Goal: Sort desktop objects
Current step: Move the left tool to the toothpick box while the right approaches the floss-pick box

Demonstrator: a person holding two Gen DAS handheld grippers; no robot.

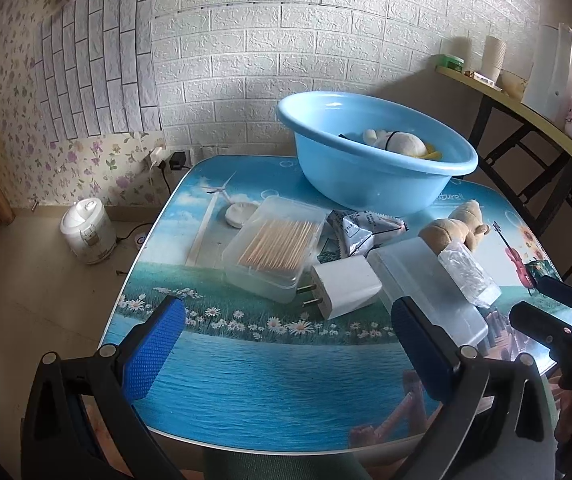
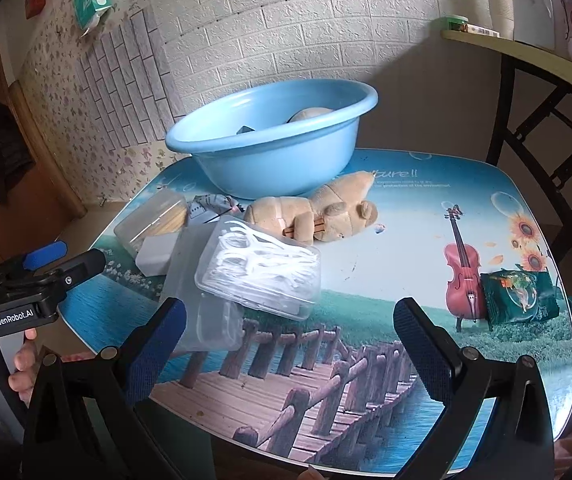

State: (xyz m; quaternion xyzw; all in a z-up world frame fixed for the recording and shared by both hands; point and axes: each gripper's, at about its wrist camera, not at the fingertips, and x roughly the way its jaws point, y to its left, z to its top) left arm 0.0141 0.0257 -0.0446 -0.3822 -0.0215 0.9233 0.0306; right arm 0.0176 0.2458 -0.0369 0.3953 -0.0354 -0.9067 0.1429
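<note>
Hovering wide open and empty, left gripper [image 1: 286, 344] and right gripper [image 2: 290, 344], over glossy printed table [image 2: 366, 240] fronting round plastic basin [image 2: 273, 148], embossed brick wall [image 1: 286, 40] behind.

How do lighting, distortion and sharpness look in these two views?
Left wrist view: strong fisheye bending of the brick wall, dark corners, a soft shadow right of the blue basin, table items sharp. Right wrist view: same curvature, dim right side under the shelf, mild glare on the table.
</note>
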